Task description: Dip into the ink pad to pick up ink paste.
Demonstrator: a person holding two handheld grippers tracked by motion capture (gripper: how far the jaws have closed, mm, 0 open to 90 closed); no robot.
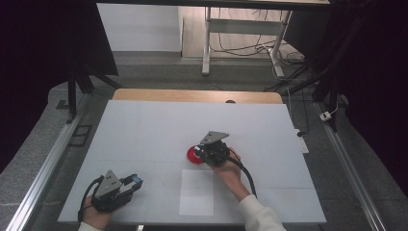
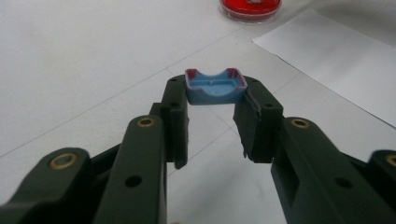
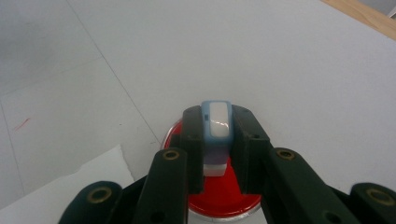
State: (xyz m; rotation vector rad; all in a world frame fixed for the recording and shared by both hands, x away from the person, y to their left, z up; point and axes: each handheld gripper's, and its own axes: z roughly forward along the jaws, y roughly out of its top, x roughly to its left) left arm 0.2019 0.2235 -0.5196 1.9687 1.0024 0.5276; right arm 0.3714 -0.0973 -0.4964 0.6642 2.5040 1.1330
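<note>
At the lower left of the high view, the left gripper [image 1: 136, 181] rests low over the white table [image 1: 144, 130], jaws closed on a small blue cap [image 2: 215, 87] with red-stained edges, held aside, probably to keep it clear of the work. Just right of it lies a white paper sheet [image 1: 197, 192]. At centre, the right gripper [image 1: 201, 151] is clamped on a blue-and-white stamp [image 3: 217, 128], poised directly over the red ink pad [image 3: 224, 200], apparently to ink its face.
</note>
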